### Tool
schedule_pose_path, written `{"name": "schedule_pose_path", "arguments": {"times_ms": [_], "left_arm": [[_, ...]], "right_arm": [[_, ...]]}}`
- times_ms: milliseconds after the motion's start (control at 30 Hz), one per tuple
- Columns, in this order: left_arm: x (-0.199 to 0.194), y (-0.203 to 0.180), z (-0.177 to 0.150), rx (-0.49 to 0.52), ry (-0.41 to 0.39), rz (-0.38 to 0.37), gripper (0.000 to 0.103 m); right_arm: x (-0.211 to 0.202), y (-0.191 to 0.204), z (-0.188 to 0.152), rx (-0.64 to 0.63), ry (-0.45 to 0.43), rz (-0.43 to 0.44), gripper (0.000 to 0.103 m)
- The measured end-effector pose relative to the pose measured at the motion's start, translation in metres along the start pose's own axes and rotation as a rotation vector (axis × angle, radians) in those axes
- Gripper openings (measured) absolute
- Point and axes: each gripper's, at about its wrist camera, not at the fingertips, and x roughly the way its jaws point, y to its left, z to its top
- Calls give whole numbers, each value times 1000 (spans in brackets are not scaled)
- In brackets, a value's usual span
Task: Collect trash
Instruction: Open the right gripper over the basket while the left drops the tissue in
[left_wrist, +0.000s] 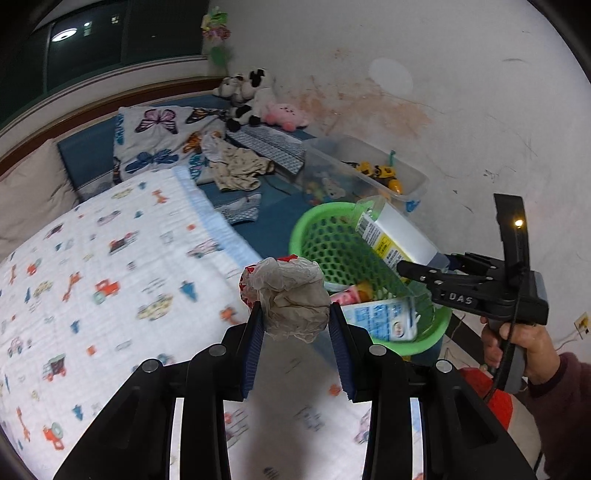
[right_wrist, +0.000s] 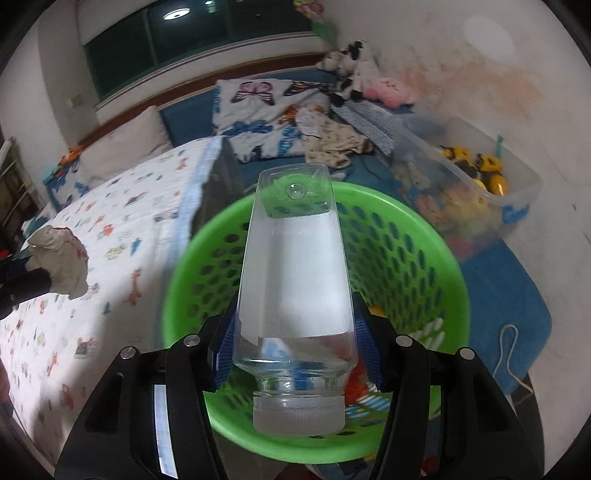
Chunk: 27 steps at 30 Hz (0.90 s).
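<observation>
My left gripper (left_wrist: 296, 314) is shut on a crumpled grey-white paper wad (left_wrist: 291, 295) with a red scrap, held over the patterned bed sheet just left of the green mesh basket (left_wrist: 321, 236). The wad (right_wrist: 61, 262) also shows at the left edge of the right wrist view. My right gripper (right_wrist: 295, 332) is shut on a clear plastic bottle (right_wrist: 295, 273) with a white label, cap toward the camera, held above the basket (right_wrist: 436, 258). In the left wrist view the same bottle (left_wrist: 395, 236) hangs over the basket in the right gripper (left_wrist: 410, 267), a hand on its handle. Cartons lie inside the basket.
A clear plastic bin (left_wrist: 369, 173) of toys stands behind the basket by the stained wall. Clothes (left_wrist: 236, 166), a butterfly pillow (left_wrist: 159, 136) and plush toys (left_wrist: 255, 96) lie at the back. The vehicle-print sheet (left_wrist: 110, 277) covers the bed on the left.
</observation>
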Motion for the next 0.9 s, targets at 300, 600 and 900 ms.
{"name": "schedule_pose_path", "arguments": {"times_ms": [300,600,900], "left_arm": [[29,-33,18,49,33,-21,35],[59,-52,26,61,74,-43,35],[77,-71,28,77,104,-57,42]], "right_arm": [[4,-25,-5,58,-3,-13,64],[-15,-36,-9,59,-37,-15,66],[-31,-40,-16,75,-63,-10,69]]}}
